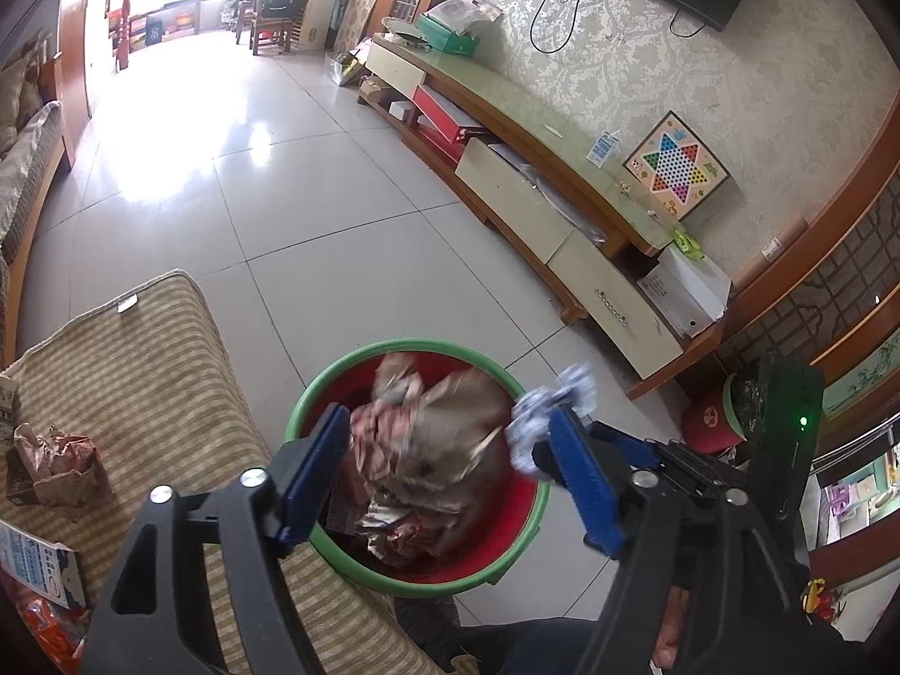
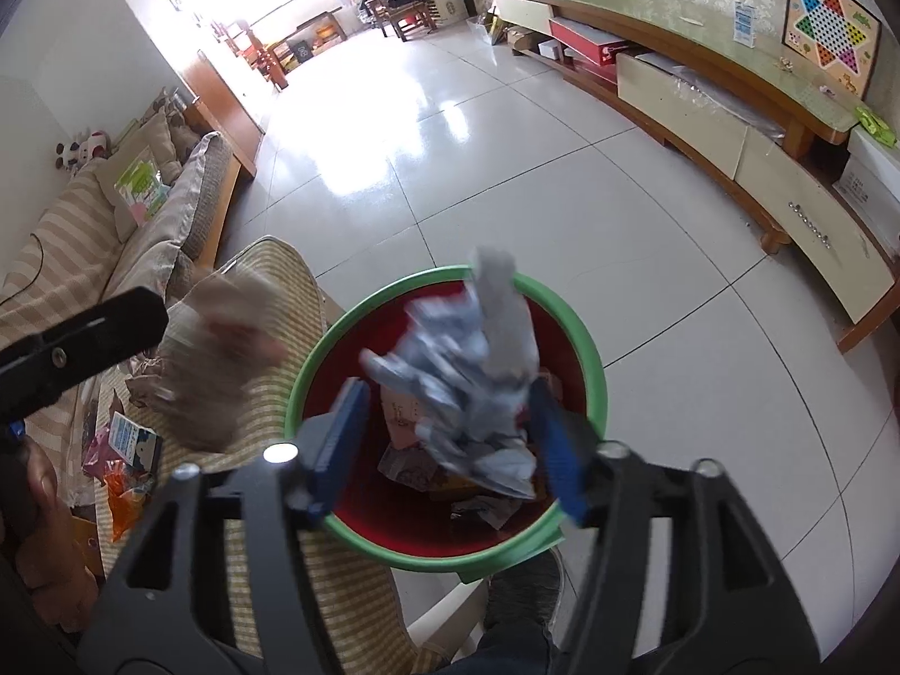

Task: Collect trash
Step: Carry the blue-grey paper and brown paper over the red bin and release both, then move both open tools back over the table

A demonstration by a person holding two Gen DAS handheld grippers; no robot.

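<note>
Both grippers hang spread wide over the green-rimmed red plastic bin (image 2: 585, 349), the left gripper (image 1: 450, 484) above a blurred brown paper wad (image 1: 450, 427), the right gripper (image 2: 450, 444) above crumpled blue-grey wrapping (image 2: 467, 382) (apparently dropping, so each lands inside).

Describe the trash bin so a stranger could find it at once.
Start at the long low TV cabinet along the patterned wall, then cross the pale tiled floor to the striped cushion. The bin stands on the floor against that cushion's edge: round, red inside with a bright green rim, holding crumpled wrappers.
</note>
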